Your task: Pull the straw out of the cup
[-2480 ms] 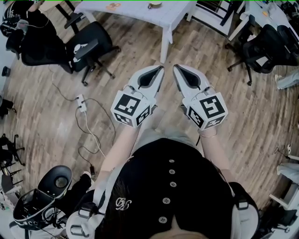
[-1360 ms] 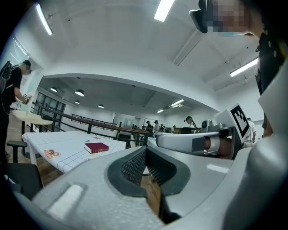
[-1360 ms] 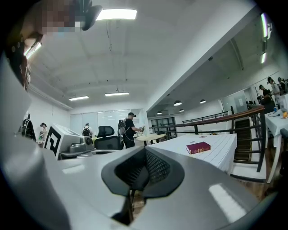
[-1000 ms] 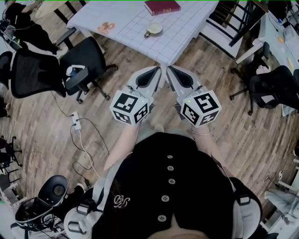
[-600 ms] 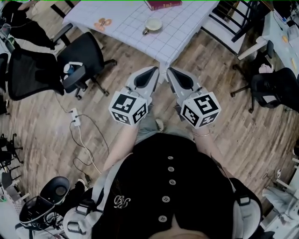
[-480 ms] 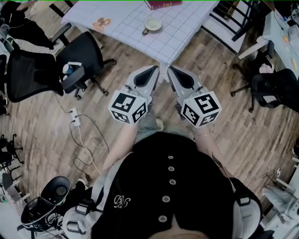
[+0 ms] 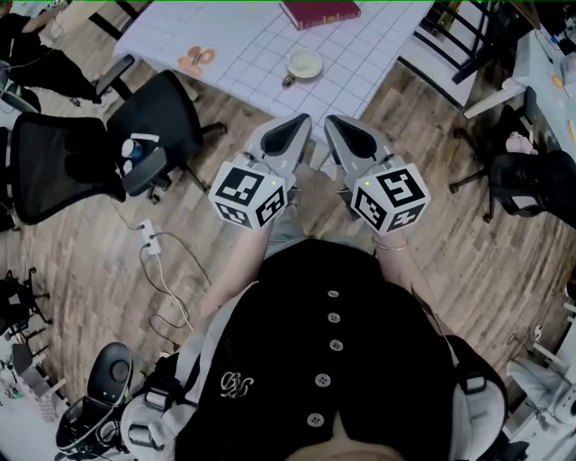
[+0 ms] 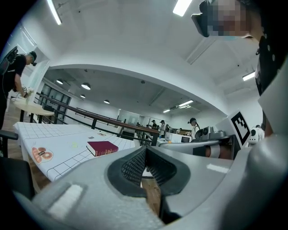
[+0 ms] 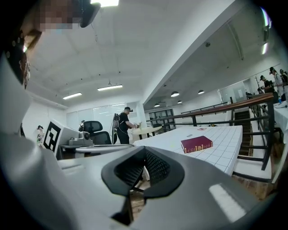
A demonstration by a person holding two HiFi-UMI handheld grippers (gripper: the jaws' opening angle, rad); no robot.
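Close by the desk's [image 7: 252, 40] near corner, over wooden floor [image 7: 468, 252]: left gripper [image 7: 298, 126] and right gripper [image 7: 333, 126] side by side, tips toward the desk. Jaws of both pressed fully together, gripping nothing. On the desk, back from that corner: cup [image 7: 304, 63], well apart from both grippers; straw too small to make out. Beyond the cup, at the far edge: red book [image 7: 319, 13].
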